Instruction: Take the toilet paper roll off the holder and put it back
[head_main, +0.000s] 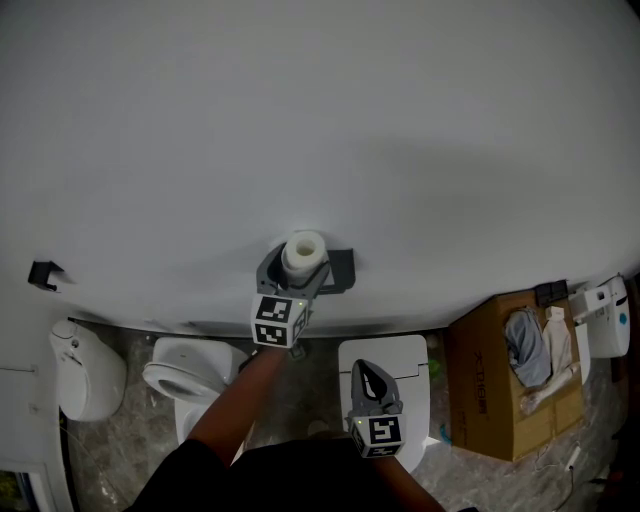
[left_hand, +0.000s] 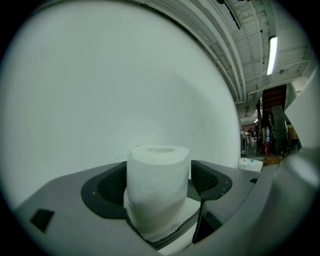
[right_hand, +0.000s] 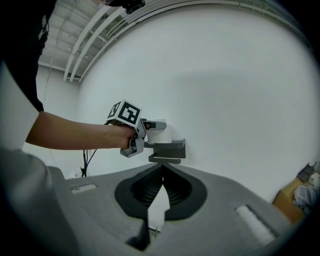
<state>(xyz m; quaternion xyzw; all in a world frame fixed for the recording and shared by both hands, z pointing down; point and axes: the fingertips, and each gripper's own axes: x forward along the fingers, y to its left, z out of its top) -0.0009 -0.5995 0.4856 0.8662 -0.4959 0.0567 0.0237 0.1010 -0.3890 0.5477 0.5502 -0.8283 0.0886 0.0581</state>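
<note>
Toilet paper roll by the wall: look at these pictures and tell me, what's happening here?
A person is working with a pair of tongs in each hand. The left tongs reach up to the toilet paper roll, which stands upright at the grey holder on the white wall. They are open on either side of the roll, not pressing it. The right tongs are shut and empty, held lower down and away from the wall.
</note>
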